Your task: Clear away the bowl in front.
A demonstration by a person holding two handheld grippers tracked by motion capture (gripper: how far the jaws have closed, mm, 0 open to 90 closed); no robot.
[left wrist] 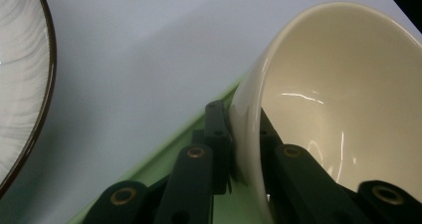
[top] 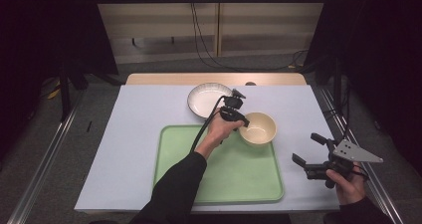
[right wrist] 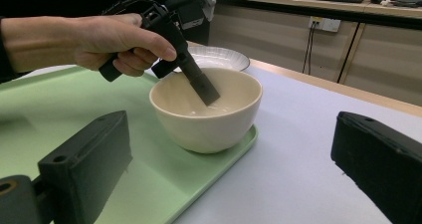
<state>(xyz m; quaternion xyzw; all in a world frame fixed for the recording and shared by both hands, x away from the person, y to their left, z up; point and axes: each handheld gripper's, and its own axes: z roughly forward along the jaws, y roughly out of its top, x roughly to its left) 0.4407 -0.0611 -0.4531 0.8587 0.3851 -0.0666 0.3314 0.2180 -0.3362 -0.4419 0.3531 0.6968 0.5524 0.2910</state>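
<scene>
**Cream bowl pinched at the tray's far right corner**

Cream ceramic, the bowl sits on the green tray at its far right corner. The left gripper clamps the bowl's left rim, one jaw inside, one outside. A white plate lies just beyond. The right gripper hovers near the table's right edge, jaws spread, holding nothing.

High view: overhead, facing forward over the cream bowl. Left gripper view: pressed against its rim. Right gripper view: low, near, side-on. Bowl shared by all.
</scene>
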